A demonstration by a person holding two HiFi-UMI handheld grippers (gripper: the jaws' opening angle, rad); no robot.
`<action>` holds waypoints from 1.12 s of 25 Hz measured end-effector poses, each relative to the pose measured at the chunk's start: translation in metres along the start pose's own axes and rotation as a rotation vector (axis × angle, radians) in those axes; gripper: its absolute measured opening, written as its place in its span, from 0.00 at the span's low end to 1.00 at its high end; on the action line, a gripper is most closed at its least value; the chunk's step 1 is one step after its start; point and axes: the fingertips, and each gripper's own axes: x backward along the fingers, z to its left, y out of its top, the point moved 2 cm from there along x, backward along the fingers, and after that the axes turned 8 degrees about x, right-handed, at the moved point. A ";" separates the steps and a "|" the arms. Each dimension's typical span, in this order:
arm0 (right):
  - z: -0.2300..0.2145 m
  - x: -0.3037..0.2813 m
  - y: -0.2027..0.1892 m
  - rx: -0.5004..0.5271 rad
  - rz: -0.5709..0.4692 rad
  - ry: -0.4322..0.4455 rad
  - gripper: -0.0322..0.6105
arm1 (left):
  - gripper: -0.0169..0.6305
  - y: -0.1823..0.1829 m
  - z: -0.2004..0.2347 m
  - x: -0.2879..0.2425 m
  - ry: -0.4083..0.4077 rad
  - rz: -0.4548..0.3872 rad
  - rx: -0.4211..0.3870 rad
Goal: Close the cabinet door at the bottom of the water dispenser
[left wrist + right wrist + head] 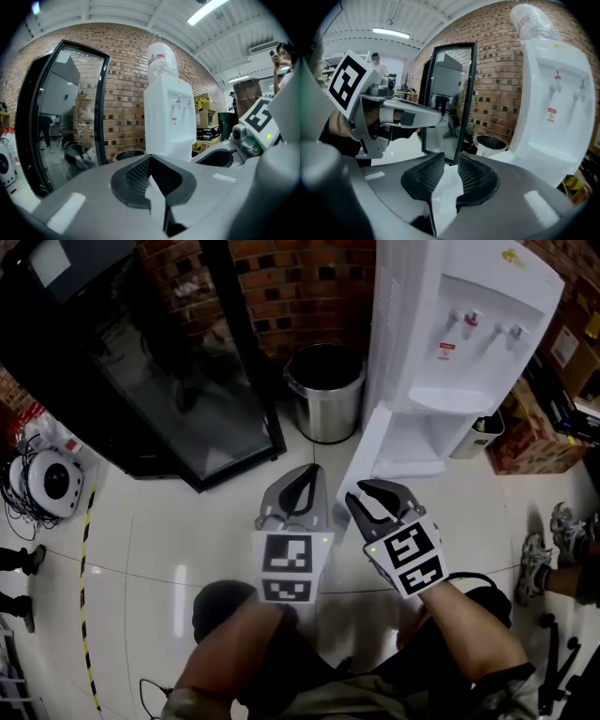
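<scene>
down low, both forearms are reaching forward side by side, each hand holding its tool just above the floor. the left gripper (302,474) is pointing straight ahead with its jaws pressed together, and nothing is sitting between them. the right gripper (361,491) is angling slightly inward with its jaws a narrow gap apart and empty. it is hovering just beside the free edge of the cabinet door (367,454), and i cannot tell whether they are touching. that door is hanging swung open from the base of the white water dispenser (469,343), which is carrying an upturned bottle (161,58) on top. a steel bin (326,395) is standing between the dispenser and a black glass-fronted cabinet (159,362); its inside is showing dark, so i cannot tell what it holds. pale glossy floor tiles (169,549) are spreading underneath, a brick wall (309,287) is running behind, and cardboard boxes (534,432) are sitting to the right.
</scene>
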 end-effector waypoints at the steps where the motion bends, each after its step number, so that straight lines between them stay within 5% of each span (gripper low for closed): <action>1: 0.003 -0.006 -0.002 0.002 0.006 0.022 0.19 | 0.03 0.001 -0.001 -0.002 0.001 -0.001 -0.001; 10: 0.015 -0.036 -0.026 0.038 0.095 0.153 0.16 | 0.03 0.006 -0.014 -0.005 0.006 0.002 -0.018; 20: 0.004 -0.003 -0.048 -0.003 0.135 0.236 0.15 | 0.03 0.007 -0.036 -0.031 0.001 0.007 -0.019; 28: -0.050 0.051 -0.093 -0.117 0.274 0.214 0.10 | 0.03 0.002 -0.075 -0.062 -0.053 0.023 -0.048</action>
